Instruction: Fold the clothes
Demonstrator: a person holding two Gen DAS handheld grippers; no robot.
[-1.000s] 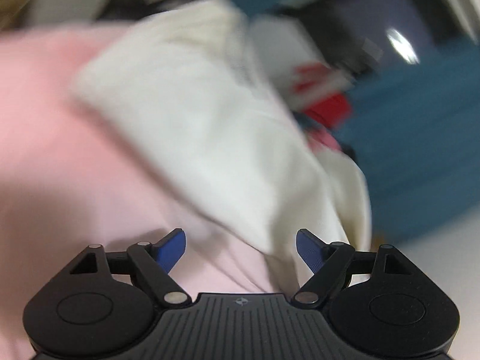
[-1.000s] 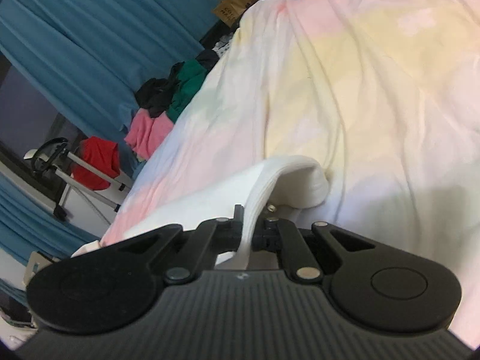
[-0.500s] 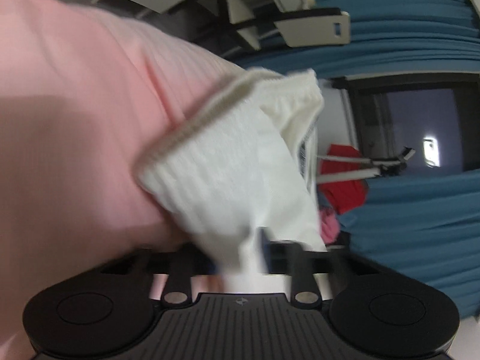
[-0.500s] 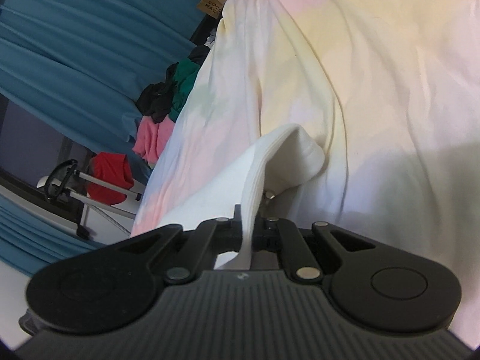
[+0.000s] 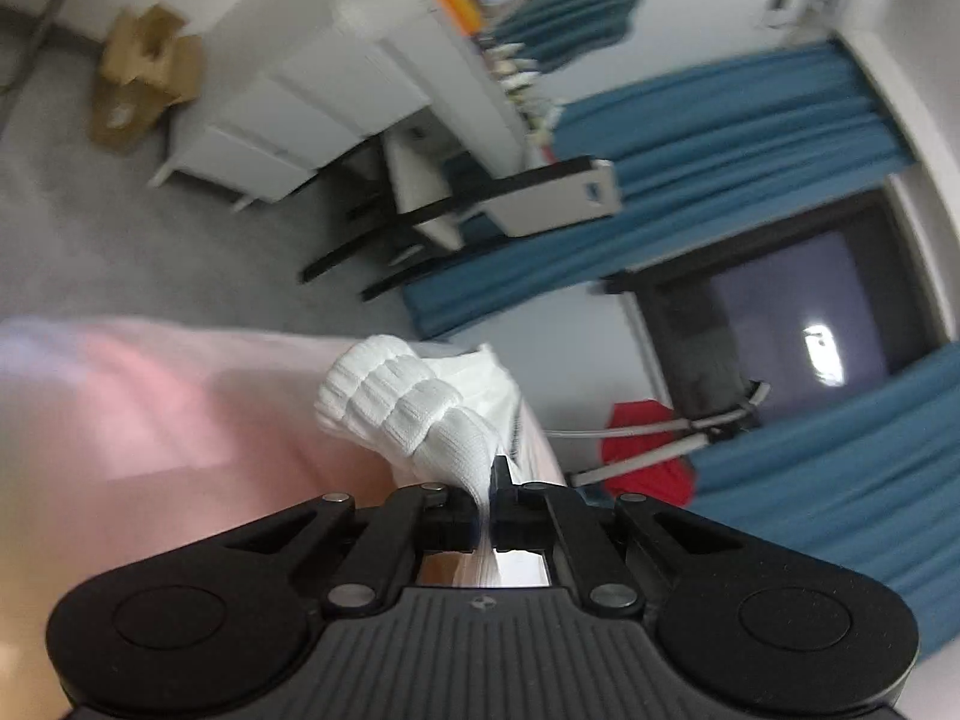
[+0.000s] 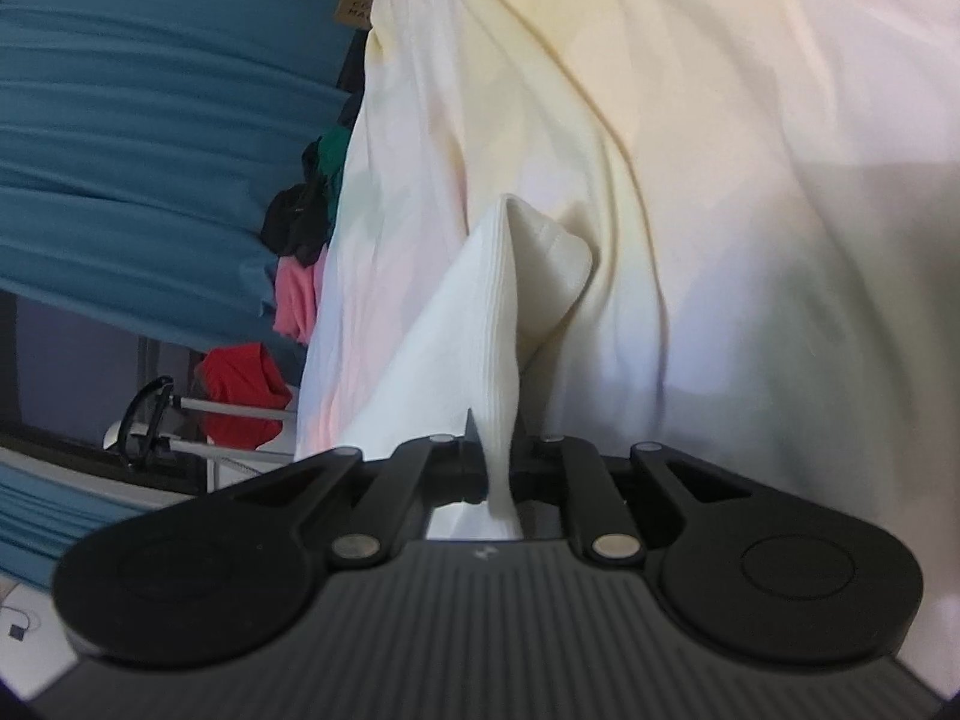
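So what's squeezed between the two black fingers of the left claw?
A fold of white ribbed garment, pinched in the left claw, shown in the left wrist view.

a white ribbed knit garment (image 5: 414,408), soft and matt, is seen bunched in the left tool (image 5: 489,516), whose matt black plastic body carries small shiny metal pins. in the right tool (image 6: 498,468), the same ribbed cloth is seen. the bed cover (image 6: 720,150) is smooth, matt pastel cloth. the curtains (image 5: 750,138) are matt blue fabric.
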